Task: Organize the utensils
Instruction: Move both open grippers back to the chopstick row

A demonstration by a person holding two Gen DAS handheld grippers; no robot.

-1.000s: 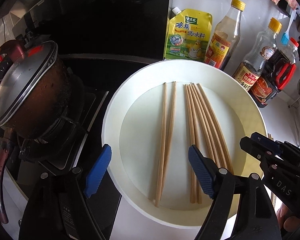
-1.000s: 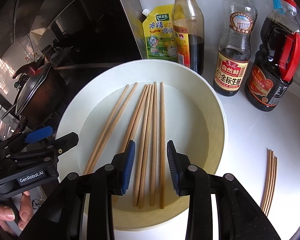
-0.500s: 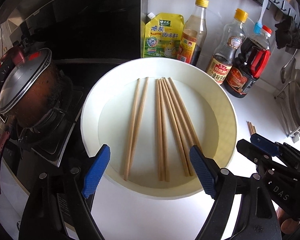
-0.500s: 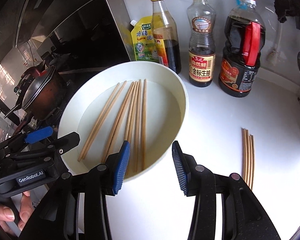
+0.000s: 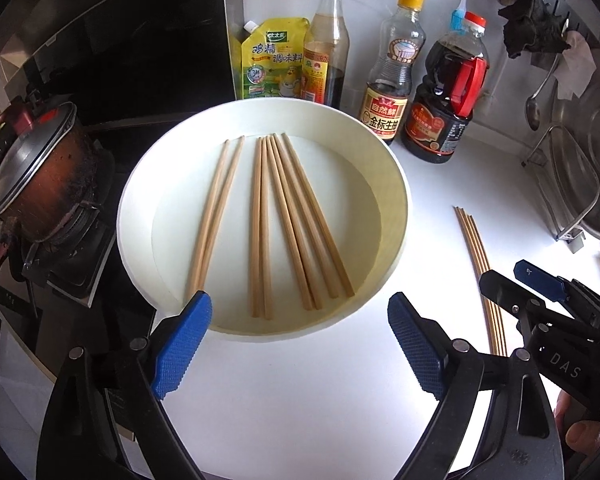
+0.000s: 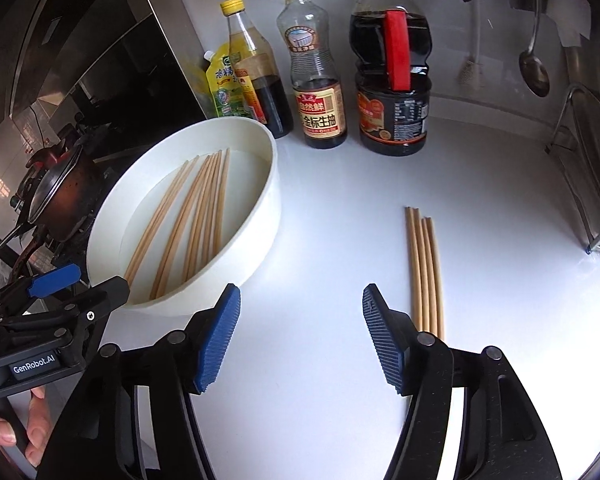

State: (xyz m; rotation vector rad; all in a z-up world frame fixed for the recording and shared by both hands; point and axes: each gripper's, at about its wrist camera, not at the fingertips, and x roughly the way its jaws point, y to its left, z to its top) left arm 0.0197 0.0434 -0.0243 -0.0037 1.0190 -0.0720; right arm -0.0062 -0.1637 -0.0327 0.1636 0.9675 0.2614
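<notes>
Round basin [image 5: 392, 184] on the countertop [image 5: 480, 184], holding 8 chopsticks [image 5: 284, 220]: 2 lie apart to the left, 6 fan out beside them. A bundle of 4 chopsticks [image 6: 424, 272] lies on the counter to the basin's right, well apart from it. Behind the basin stand a seasoning pouch [image 5: 270, 64] and 3 bottles [image 5: 392, 76] in a row. Left of the basin, a lidded pot [image 5: 32, 176] sits on the stove.

Both views are bright and sharp at centre, with no motion blur. Soft daylight washes the white counter [image 6: 340, 240] to a glossy, near-blown sheen on the right. The stove [image 5: 80, 240] side lies dim. Fisheye bending curves the edges, and the corners fall black.
</notes>
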